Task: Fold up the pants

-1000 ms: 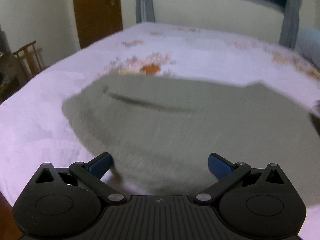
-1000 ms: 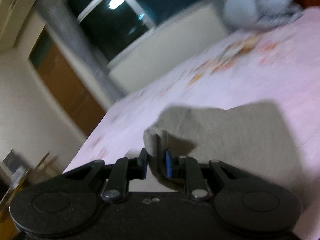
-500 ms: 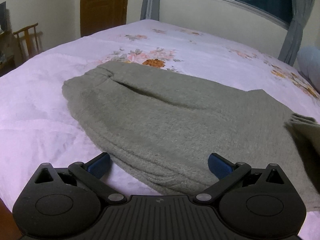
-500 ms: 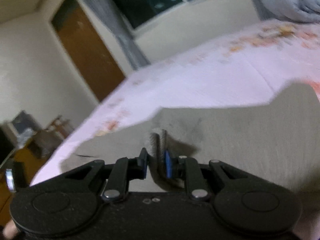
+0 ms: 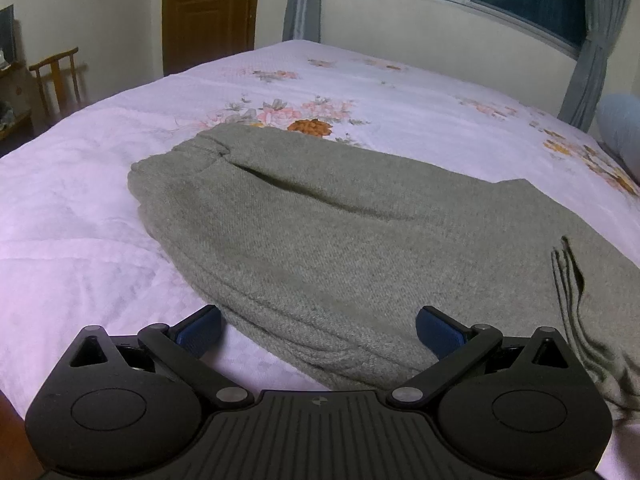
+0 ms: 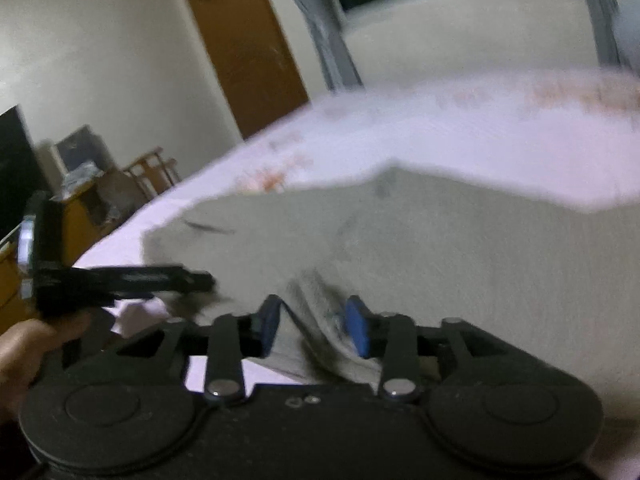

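Pants lie folded over on the bed, hem bunch at 4 o'clock; left claw gapes wide and empty, right claw half-parted around the hem, grip unclear; further fold likely left.

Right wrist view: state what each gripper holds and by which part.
The left gripper is open and holds nothing. The right gripper has a bunched edge of the grey knit pants between its parted blue pads; whether it grips is unclear.
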Demonstrator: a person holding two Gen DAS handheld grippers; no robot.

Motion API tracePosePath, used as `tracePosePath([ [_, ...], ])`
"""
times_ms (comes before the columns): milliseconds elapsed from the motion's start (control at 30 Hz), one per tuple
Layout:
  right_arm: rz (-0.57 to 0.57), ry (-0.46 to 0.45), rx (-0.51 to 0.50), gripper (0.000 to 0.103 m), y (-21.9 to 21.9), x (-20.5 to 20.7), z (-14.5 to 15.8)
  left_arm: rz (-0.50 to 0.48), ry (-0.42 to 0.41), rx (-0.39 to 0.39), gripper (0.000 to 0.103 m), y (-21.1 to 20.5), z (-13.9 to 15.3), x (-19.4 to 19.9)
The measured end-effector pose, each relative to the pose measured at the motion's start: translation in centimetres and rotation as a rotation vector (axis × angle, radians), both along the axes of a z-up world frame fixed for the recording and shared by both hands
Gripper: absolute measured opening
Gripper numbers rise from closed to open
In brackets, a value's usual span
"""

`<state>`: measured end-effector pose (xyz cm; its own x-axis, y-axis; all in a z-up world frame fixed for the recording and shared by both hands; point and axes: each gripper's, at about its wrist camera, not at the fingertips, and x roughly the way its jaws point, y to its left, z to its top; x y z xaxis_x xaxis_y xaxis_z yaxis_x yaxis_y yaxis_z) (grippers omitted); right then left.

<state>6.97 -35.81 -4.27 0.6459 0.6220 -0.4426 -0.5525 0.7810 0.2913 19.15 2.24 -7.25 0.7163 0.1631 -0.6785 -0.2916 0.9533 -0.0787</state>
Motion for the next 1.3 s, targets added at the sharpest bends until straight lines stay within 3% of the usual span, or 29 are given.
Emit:
tracePosePath([
  [100, -0.097, -0.025, 0.009, 0.033, -3.0, -0.2, 1.6, -0.019, 0.008, -0.022, 0.103, -0.4, 0.4, 0.1],
  [300, -0.41, -0.012, -0.075, 0.028, -11.6, 1.9, 2.9, -0.076, 0.009, 0.049, 0.103, -4.7, 1.4, 0.0],
  [400, -0.467, 0.025, -0.076, 0.014, -14.6, 3.7, 2.8, -0.073, -0.027, 0.037, 0.103, -6.7, 2.3, -0.5],
  [533, -0.485, 0.035, -0.09, 0.013, -15.1, 5.8, 2.3, -0.084, -0.071, 0.071, 0.102, -10.5, 3.9, -1.4],
  [567, -0.488, 0.035, -0.089, 0.013, -15.2, 6.3, 2.1, -0.112, -0.088, 0.068, 0.099, -11.6, 4.3, -1.4],
  [633, -0.485, 0.037, -0.081, 0.013, -15.1, 6.9, 1.7, -0.166, -0.079, 0.061, 0.077, -13.6, 4.6, -0.8],
  [700, -0.496, 0.035, -0.071, 0.013, -15.6, 7.5, 1.7, -0.208, -0.063, 0.046, 0.062, -15.0, 4.8, 0.2],
  [833, -0.472, 0.041, -0.003, 0.014, -16.6, 8.0, 1.7, -0.247, 0.04, 0.059, 0.035, -16.8, 2.4, 2.0],
  [967, -0.442, 0.048, 0.029, 0.018, -17.3, 8.3, 1.9, -0.259, 0.036, 0.084, 0.032, -17.2, 2.1, 0.9],
  [1100, -0.457, 0.063, 0.07, 0.019, -18.4, 8.5, 1.5, -0.227, 0.035, 0.065, 0.018, -17.0, 2.7, 0.2],
  [1300, -0.388, 0.083, 0.138, 0.018, -17.5, 9.1, 0.8, -0.218, 0.039, 0.057, 0.018, -16.6, 2.4, -0.1],
])
